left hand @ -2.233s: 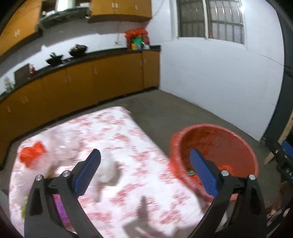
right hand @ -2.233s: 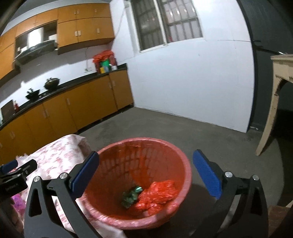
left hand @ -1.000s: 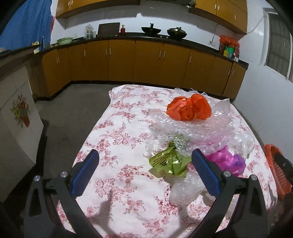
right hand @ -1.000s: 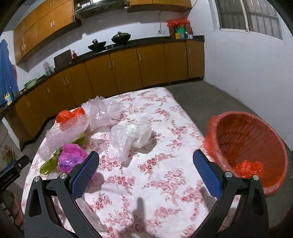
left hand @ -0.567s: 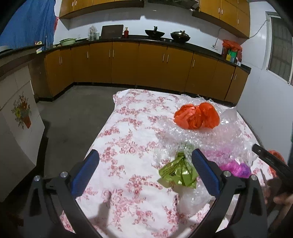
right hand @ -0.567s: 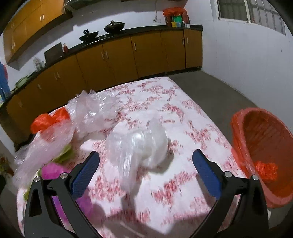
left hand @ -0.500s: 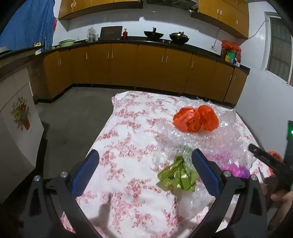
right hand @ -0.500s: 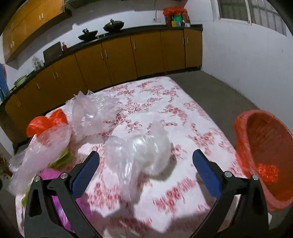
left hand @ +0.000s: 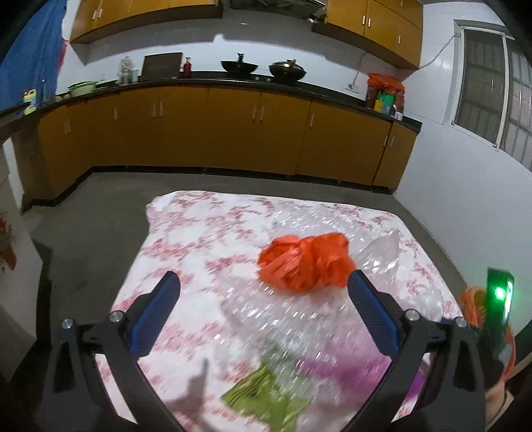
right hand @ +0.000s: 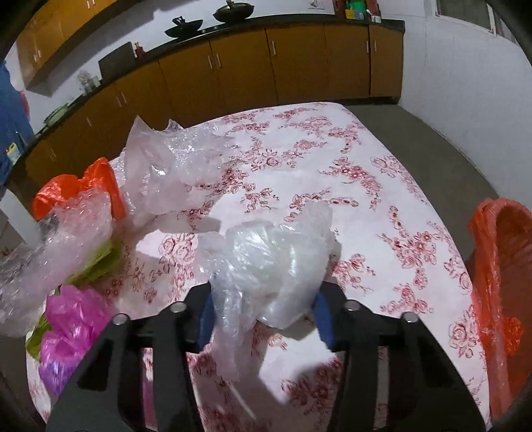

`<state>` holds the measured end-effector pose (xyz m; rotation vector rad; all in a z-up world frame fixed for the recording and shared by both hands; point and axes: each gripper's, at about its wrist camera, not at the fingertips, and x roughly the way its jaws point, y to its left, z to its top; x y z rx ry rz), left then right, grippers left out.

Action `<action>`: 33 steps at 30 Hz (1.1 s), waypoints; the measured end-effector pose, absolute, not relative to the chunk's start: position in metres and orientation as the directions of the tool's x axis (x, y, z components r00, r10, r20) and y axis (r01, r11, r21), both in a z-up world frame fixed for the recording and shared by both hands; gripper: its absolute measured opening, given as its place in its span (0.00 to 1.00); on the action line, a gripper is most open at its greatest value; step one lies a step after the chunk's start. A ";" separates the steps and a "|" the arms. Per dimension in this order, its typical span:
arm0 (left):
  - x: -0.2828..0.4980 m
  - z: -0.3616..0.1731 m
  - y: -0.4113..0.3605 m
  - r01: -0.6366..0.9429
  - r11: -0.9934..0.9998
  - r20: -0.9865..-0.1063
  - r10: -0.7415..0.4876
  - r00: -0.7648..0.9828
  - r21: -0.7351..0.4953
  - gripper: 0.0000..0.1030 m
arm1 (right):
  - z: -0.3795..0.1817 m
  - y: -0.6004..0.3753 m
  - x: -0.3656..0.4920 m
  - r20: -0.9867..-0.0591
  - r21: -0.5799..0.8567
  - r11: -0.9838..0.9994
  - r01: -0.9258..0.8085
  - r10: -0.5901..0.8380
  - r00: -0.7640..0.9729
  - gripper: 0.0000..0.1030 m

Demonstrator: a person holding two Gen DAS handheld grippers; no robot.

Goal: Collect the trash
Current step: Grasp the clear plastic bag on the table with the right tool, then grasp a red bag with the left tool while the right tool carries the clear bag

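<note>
Right gripper (right hand: 262, 315): jaws just closing on the clear bag (right hand: 272, 266), pads pressing its sides.
Left gripper (left hand: 262, 319): open, empty; orange bag (left hand: 304, 262) ahead.
Basket (right hand: 498, 266): right of right gripper, some trash inside.
Left: bubble wrap (right hand: 166, 166), pink bag (right hand: 71, 319), green wrapper (left hand: 266, 395).

Kitchen, dim artificial light. White walls (left hand: 442, 172), grey concrete floor (left hand: 89, 212). Long L-run of orange-brown base cabinets (left hand: 206, 133) under a black countertop (left hand: 212, 84); matching wall cabinets (left hand: 369, 20) above. On the counter: two dark woks (left hand: 266, 68), a green basin (left hand: 81, 89), a jar (left hand: 125, 69), a red bottle (left hand: 188, 66), a red bag with green containers (left hand: 385, 91) at the far end. Barred window (left hand: 495, 99) on the right wall. Blue cloth (left hand: 30, 59) hanging far left. Table with pink floral tablecloth (right hand: 349, 172) in mid-floor.
</note>
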<state>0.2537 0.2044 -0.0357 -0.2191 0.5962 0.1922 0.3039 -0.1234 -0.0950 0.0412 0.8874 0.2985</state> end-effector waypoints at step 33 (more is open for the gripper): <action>0.294 -0.022 0.160 -0.082 0.992 -0.607 0.004 0.795 -0.101 0.13 | -0.048 -0.172 0.255 -0.659 0.157 0.956 -0.246 0.287 0.695 0.40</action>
